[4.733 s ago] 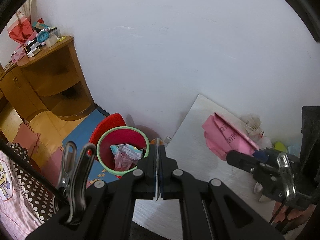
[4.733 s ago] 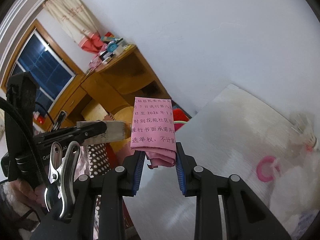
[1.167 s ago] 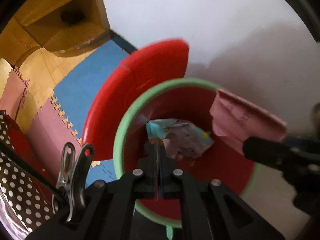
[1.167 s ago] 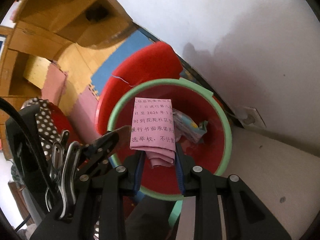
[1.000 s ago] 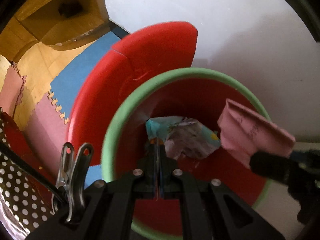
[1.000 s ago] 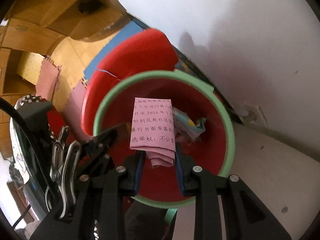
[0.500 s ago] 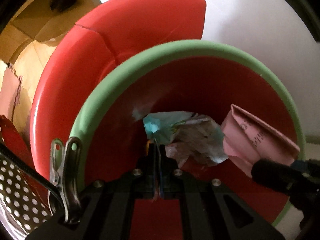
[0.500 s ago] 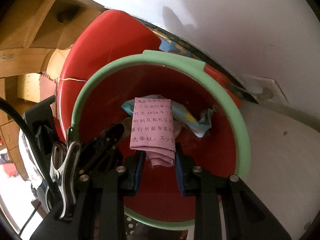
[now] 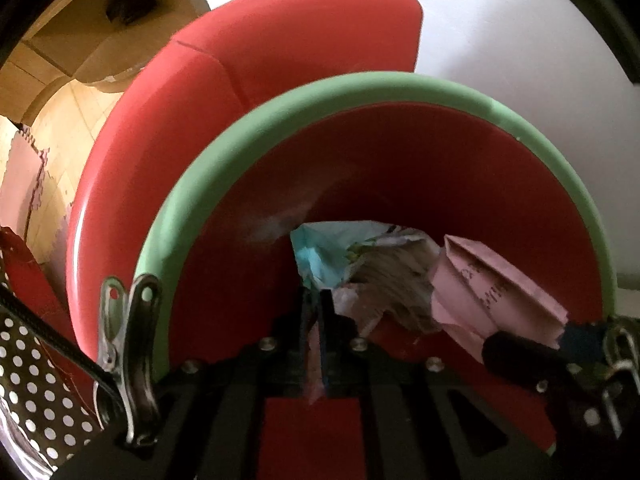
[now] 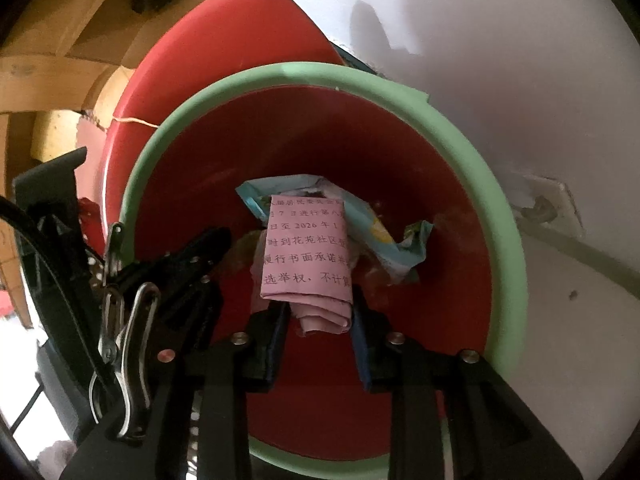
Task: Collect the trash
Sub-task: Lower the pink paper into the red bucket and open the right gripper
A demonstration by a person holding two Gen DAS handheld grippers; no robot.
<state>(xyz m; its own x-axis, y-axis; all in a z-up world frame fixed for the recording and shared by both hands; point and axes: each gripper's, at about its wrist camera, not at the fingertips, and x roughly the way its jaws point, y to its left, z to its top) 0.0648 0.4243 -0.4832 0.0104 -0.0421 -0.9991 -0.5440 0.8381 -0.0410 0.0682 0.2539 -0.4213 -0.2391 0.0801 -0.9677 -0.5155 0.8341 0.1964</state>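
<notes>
both views looking down into a red bin (image 10: 460,240) with a pale green rim (image 9: 360,90), filling most of each frame. at its bottom, crumpled wrappers (image 10: 384,236), light blue and printed, bunched near frame centre; same wrappers (image 9: 360,264) just above the finger tips in the left wrist view.

right gripper (image 10: 318,320) low centre of its own frame, inside the bin mouth. between its blue pads, a folded pink paper (image 10: 306,252) printed with black characters, standing up over the wrappers. jaws opening at this moment, narrow gap on the left pad side, paper not yet fallen. in the left wrist view, same pink paper (image 9: 484,280) at right centre, poking up from the right gripper's dark fingers (image 9: 516,354) at the lower right edge.

left gripper (image 9: 316,304) low centre of its frame, tips within the bin; jaws nearly together with only a slit, opening slightly, and a thin pinkish sliver showing in the slit, too blurred to name. same gripper (image 10: 208,244) seen at centre left of the right wrist view, tip angled toward the pink paper.

behind the bin, upper centre, a red chair back (image 9: 280,52). wooden cabinet (image 10: 60,40) at upper left. white wall (image 9: 500,28) at upper right. polka-dot fabric (image 9: 36,392) at lower left of the left wrist view.
</notes>
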